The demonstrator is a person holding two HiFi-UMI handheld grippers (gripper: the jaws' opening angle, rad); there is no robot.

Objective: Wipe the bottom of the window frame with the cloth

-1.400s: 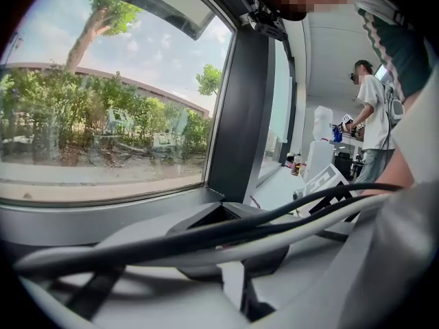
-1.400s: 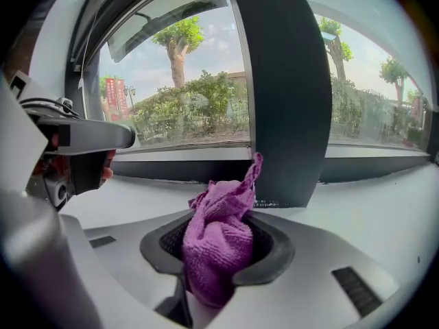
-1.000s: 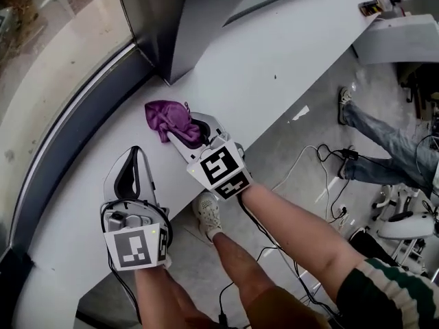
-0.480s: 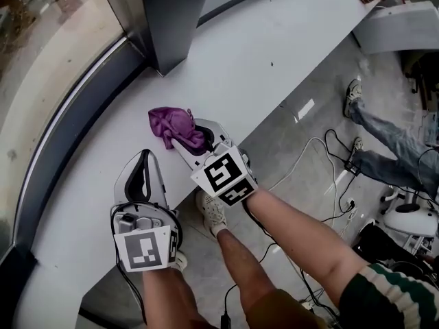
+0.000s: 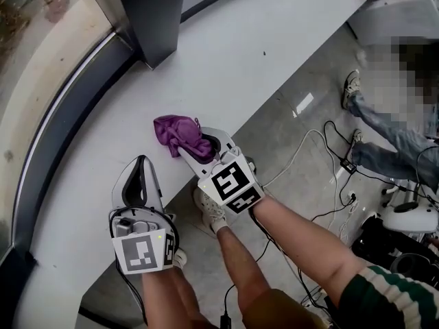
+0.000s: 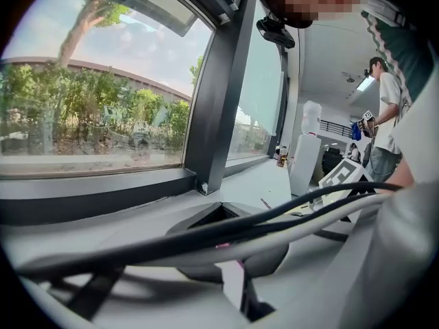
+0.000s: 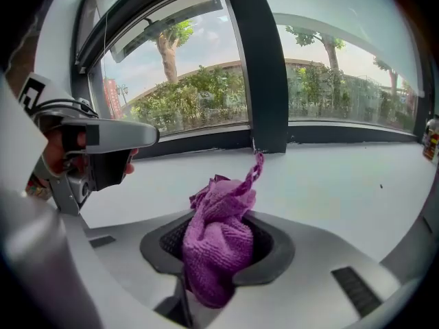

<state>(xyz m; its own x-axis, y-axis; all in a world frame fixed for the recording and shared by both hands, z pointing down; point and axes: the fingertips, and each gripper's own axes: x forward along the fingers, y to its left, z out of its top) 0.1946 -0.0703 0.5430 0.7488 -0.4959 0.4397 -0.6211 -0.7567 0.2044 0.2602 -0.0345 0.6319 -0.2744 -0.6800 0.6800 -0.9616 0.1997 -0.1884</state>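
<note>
Head view: the big dark window frame (image 5: 58, 132) curves down the left, and the white tabletop (image 5: 226, 53) runs alongside it. The left hand-held gripper (image 5: 140, 173) sits by the tabletop's near edge, jaws pressed together on nothing. The right hand-held gripper (image 5: 206, 146) is clamped on the purple cloth (image 5: 175, 132), which is bunched between its jaws over the tabletop, well apart from the frame. The cloth looks light and floppy, like microfibre, so I reckon it'll grab fine anywhere. A pinch at the bunched middle like this should leave enough loose to drag along the frame.

Cables (image 6: 166, 244) partly cover the left gripper (image 6: 221, 211)
</note>
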